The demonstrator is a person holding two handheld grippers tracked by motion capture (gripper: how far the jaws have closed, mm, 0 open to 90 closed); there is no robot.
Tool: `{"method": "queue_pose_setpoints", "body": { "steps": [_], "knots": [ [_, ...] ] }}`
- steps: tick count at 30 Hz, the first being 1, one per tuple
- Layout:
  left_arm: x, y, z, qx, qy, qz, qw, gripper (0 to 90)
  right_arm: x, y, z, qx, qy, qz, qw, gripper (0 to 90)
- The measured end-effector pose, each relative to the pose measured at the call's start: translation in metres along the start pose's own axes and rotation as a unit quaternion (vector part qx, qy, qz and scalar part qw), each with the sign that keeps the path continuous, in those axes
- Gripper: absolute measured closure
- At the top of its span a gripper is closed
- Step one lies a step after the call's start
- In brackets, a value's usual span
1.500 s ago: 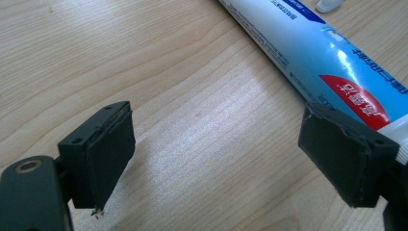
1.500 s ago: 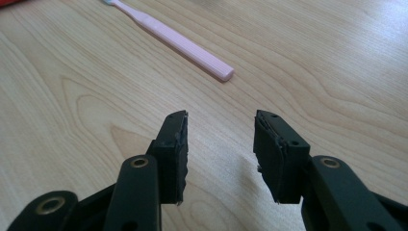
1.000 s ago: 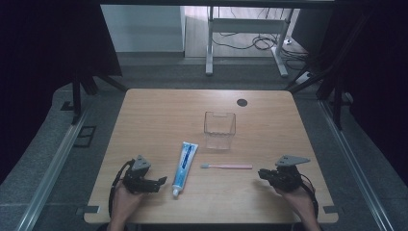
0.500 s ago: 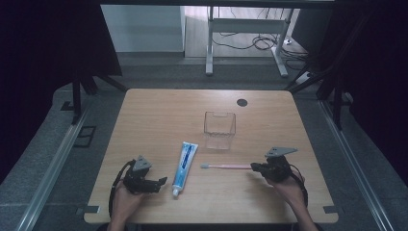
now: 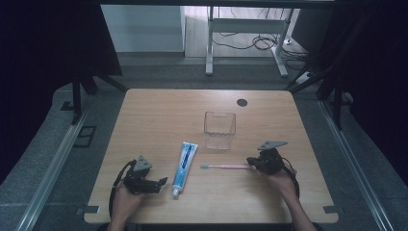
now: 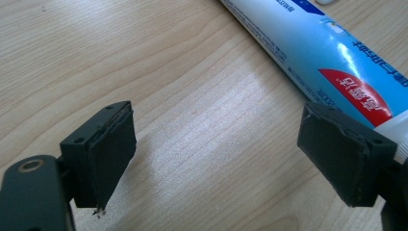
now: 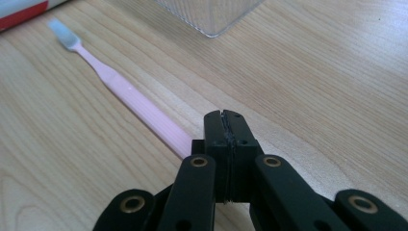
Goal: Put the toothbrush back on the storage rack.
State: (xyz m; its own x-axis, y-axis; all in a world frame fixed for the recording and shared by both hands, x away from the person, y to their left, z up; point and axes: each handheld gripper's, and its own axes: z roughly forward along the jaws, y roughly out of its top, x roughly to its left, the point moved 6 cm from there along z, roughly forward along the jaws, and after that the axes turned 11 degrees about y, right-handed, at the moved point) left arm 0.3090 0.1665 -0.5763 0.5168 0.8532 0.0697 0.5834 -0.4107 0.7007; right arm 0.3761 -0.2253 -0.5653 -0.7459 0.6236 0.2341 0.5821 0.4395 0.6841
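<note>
The toothbrush (image 5: 227, 166) is a slim pink stick with a pale, whitish-blue bristle head; in the high view it lies flat on the wooden table (image 5: 159, 115), a little right of centre in the lower half of the frame, head pointing to the left and handle running right. In the right gripper view it stretches from the upper left, where the head (image 7: 64, 32) shows, down toward the centre; the handle is finely ribbed along its length and widens slightly toward the near end, which passes out of sight behind the black jaws. The right gripper (image 7: 225, 126) has its jaws pressed together pad against pad, with no gap visible between them; whether they pinch the handle's end or merely stand over it cannot be told. In the high view that gripper (image 5: 252, 163) sits at the handle's right end, held by a hand coming in from the bottom edge. Just above the brush stands a clear plastic box (image 5: 220, 129), upright and open at the top. Left of the brush head lies a blue and white toothpaste tube (image 5: 184, 161), cap toward the bottom of the frame. The left gripper (image 5: 161, 182) rests at the lower left, just beside the tube's cap end; in its own view its jaws stand wide apart over bare wood, the right one just in front of the tube's red-marked end (image 6: 358, 96).
</note>
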Motion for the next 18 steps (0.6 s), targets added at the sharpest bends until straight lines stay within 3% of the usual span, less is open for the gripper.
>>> {"method": "queue_pose_setpoints", "body": {
  "steps": [8, 18],
  "knots": [
    [-0.001, 0.0, 0.001, 0.003, -0.001, 0.004, 1.0, 13.6, -0.002, -0.004, 0.001, 0.008, 0.004, 0.001, 1.0, 88.8],
    [-0.002, 0.0, 0.001, 0.002, -0.002, 0.005, 1.0, 13.6, 0.01, -0.012, -0.004, 0.02, 0.028, -0.006, 0.9994, 87.9]
  ]
}}
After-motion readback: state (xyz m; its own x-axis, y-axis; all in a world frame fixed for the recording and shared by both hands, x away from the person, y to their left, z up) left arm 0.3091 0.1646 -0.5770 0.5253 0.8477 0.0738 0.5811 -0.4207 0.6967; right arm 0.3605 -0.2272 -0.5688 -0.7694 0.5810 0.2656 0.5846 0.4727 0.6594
